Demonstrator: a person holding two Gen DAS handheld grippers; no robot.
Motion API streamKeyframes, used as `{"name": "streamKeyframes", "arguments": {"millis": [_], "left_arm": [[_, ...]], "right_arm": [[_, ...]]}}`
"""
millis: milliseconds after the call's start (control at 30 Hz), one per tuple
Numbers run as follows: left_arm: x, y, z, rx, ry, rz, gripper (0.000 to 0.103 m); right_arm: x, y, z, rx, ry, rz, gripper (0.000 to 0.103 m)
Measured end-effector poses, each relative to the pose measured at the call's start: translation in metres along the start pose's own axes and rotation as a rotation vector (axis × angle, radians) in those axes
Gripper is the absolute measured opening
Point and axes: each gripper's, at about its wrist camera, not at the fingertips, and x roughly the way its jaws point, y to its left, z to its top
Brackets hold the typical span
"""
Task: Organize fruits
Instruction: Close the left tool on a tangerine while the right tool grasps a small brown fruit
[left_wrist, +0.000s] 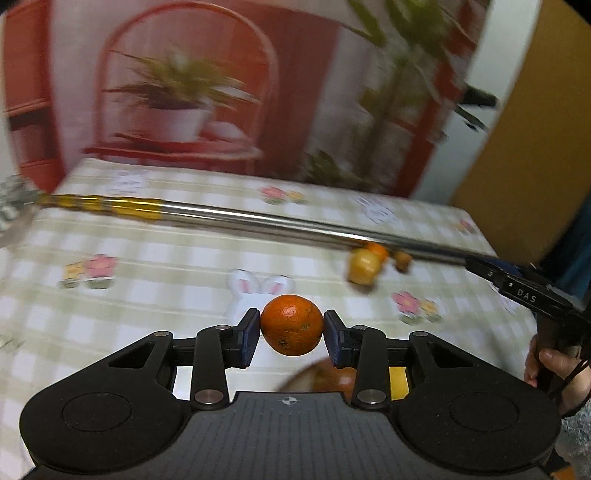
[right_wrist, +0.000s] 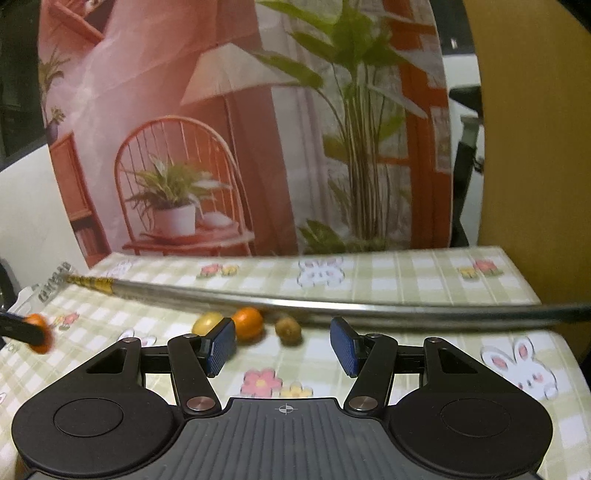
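Observation:
My left gripper (left_wrist: 291, 326) is shut on a small orange (left_wrist: 291, 324), its blue pads pressing both sides, and holds it above the checked tablecloth (left_wrist: 166, 258). The right wrist view catches that orange (right_wrist: 37, 330) at its far left edge, blurred. My right gripper (right_wrist: 283, 338) stands open with nothing between its fingers. Just beyond its fingertips, three fruits lie on the cloth in a row: a yellow fruit (right_wrist: 207, 322), a second orange (right_wrist: 248, 324) and a small brown fruit (right_wrist: 288, 328). The left wrist view shows the same yellow fruit (left_wrist: 364, 267) at the right.
A long metal rod (left_wrist: 258, 218) with a gold-banded end runs across above the table (right_wrist: 424, 306). A person's hand (left_wrist: 554, 365) grips a black handle at the right edge. Blurred orange and yellow shapes (left_wrist: 325, 376) sit below the left fingers. A printed backdrop stands behind.

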Motion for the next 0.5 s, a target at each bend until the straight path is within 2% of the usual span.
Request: {"name": "streamKeyframes", "arguments": {"millis": [167, 500], "left_arm": [[-0.005, 0.022, -0.007, -0.098, -0.021, 0.037, 0.039], [0.012, 0.038, -0.022, -0.151, 0.014, 0.057, 0.039]], "right_arm": [[0.033, -0.005, 0.0, 0.009, -0.028, -0.01, 0.054], [0.111, -0.001, -0.006, -0.05, 0.08, -0.066, 0.044]]}}
